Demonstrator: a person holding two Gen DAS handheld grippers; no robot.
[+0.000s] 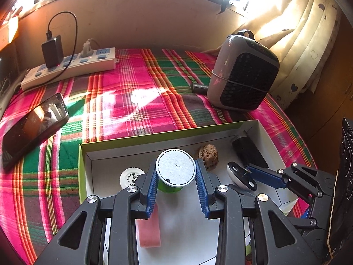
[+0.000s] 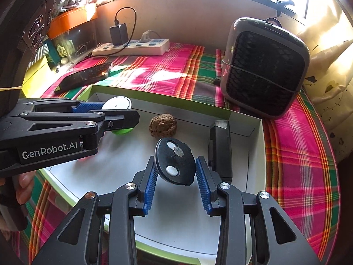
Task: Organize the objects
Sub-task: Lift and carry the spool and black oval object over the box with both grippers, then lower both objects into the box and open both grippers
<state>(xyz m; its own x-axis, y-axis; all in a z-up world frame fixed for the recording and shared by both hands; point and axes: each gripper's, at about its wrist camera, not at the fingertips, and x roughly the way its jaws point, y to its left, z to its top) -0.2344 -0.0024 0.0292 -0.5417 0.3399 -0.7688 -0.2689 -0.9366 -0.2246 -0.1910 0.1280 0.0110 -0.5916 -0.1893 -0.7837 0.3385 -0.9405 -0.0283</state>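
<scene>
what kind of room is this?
Probably a home bedroom or living space: a plaid cloth covers the surface by a sunlit window with heart-print curtains, plus a power strip and small fan heater.

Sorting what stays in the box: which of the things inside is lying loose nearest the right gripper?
The black rectangular block, lying just beyond the right gripper. The walnut sits farther back, the white cap beyond the left gripper.

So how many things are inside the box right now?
6, maybe more hidden under the tongs: a green jar in the left tongs, a black key fob in the right tongs, a walnut, black lighter, white cap, pink eraser.
</scene>
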